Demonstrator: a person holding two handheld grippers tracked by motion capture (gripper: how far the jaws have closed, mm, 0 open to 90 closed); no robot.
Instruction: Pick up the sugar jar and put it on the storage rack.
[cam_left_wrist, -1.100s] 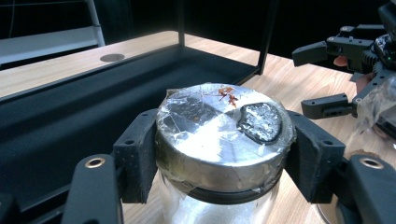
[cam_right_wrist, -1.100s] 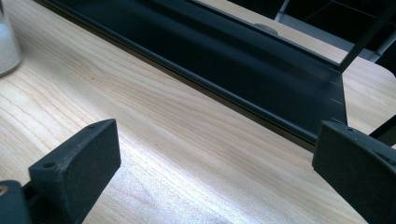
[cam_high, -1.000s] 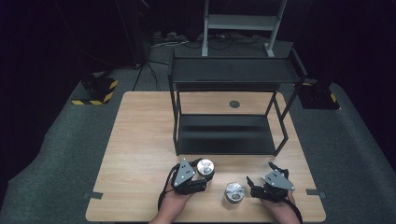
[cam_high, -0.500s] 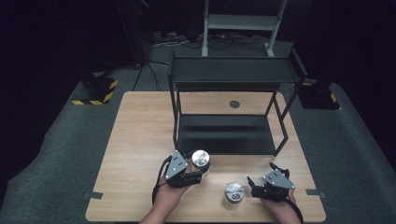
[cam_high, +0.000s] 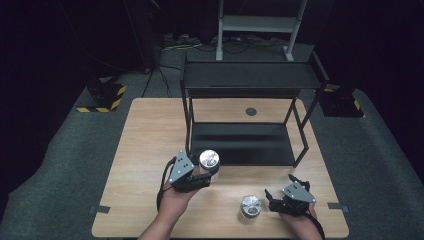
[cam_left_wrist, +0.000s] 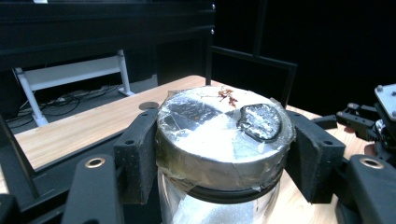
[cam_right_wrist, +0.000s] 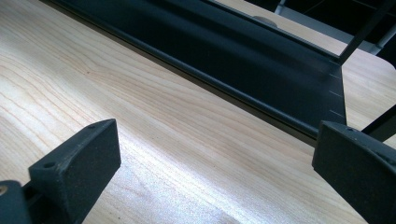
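My left gripper (cam_high: 201, 172) is shut on a glass jar with a foil-covered lid (cam_high: 209, 159), held off the table just in front of the black rack's lower shelf (cam_high: 240, 142). In the left gripper view both black pads (cam_left_wrist: 140, 154) press the lid's (cam_left_wrist: 219, 126) sides. A second silver-lidded jar (cam_high: 250, 206) stands on the wooden table (cam_high: 145, 150) near the front edge. My right gripper (cam_high: 273, 200) rests to the right of that jar, jaws open and apart from it. In the right gripper view (cam_right_wrist: 215, 154) only bare wood lies between them.
The black two-tier metal rack (cam_high: 250, 80) stands on the far half of the table, its legs (cam_high: 187, 125) near my left gripper. A round dark grommet (cam_high: 251, 111) sits behind it. The other hand's gripper (cam_left_wrist: 373, 121) shows at the right of the left gripper view.
My left gripper has lifted the jar and carried it away from the front edge toward the rack. The right gripper and the second jar have stayed put.
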